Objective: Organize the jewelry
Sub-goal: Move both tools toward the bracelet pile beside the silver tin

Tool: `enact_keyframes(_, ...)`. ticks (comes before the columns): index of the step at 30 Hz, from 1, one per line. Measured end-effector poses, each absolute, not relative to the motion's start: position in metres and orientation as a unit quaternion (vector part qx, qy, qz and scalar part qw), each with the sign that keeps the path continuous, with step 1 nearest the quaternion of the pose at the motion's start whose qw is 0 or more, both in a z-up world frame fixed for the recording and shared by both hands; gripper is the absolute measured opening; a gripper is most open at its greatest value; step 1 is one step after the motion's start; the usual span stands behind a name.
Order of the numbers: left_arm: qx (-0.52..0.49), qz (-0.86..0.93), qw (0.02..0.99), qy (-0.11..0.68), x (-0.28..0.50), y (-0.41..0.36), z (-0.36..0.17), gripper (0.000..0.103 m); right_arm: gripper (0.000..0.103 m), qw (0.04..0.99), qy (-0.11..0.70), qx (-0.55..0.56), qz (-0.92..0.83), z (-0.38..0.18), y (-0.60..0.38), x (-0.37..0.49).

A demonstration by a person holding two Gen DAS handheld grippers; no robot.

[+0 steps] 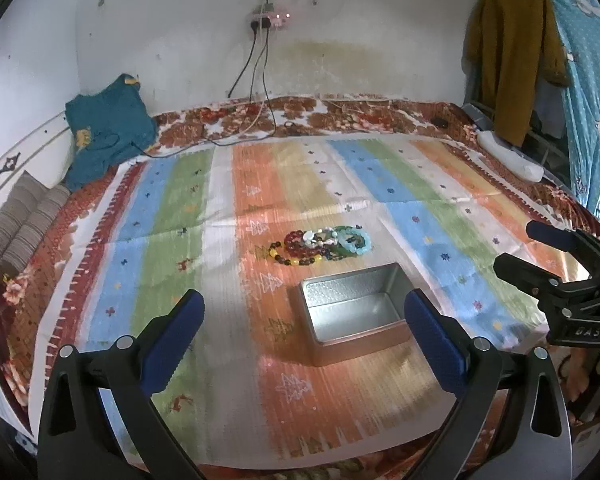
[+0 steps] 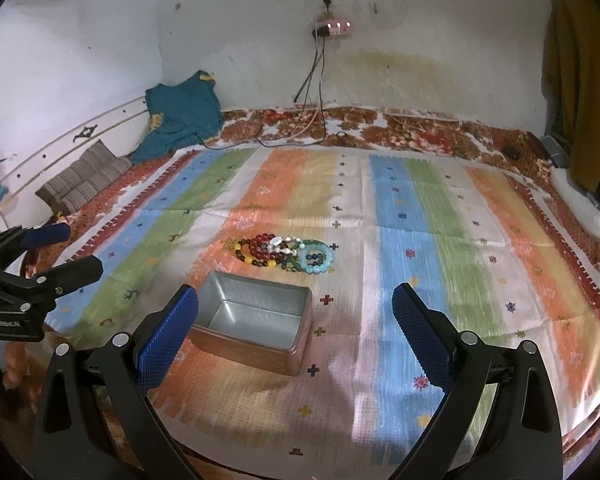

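Several beaded bracelets lie in a heap on the striped cloth: dark and yellow beads, red beads, white ones, green, and a light blue one at the right end. Just in front of them stands an open silver tin box, empty inside. My left gripper is open and hovers over the near side of the cloth, the tin between its blue pads. My right gripper is open too, with the tin beside its left pad. Each gripper shows at the edge of the other's view, open.
The striped cloth covers a bed with a floral sheet. A teal garment and a striped cushion lie at the back left. Cables hang from a wall socket. Clothes hang at the right, above a white power strip.
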State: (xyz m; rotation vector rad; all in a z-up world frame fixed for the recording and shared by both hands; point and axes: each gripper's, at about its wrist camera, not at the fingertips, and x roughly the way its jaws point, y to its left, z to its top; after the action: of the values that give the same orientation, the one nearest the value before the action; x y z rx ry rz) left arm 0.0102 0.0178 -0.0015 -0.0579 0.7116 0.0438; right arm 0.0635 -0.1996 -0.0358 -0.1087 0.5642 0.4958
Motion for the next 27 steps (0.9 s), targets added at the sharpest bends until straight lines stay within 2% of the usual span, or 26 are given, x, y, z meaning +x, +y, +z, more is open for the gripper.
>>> enact_keyframes(12, -0.045, 0.023, 0.925, 0.376, 0.031, 0.024, -0.008, 0.097, 0.098, 0.928, 0.286, -0.052, 0.233, -0.037, -0.198, 0.078)
enact_keyframes(27, -0.014, 0.029, 0.919, 0.392, 0.072, 0.029, -0.010, 0.097, 0.098, 0.919, 0.322, -0.063, 0.221, -0.038, -0.192, 0.112)
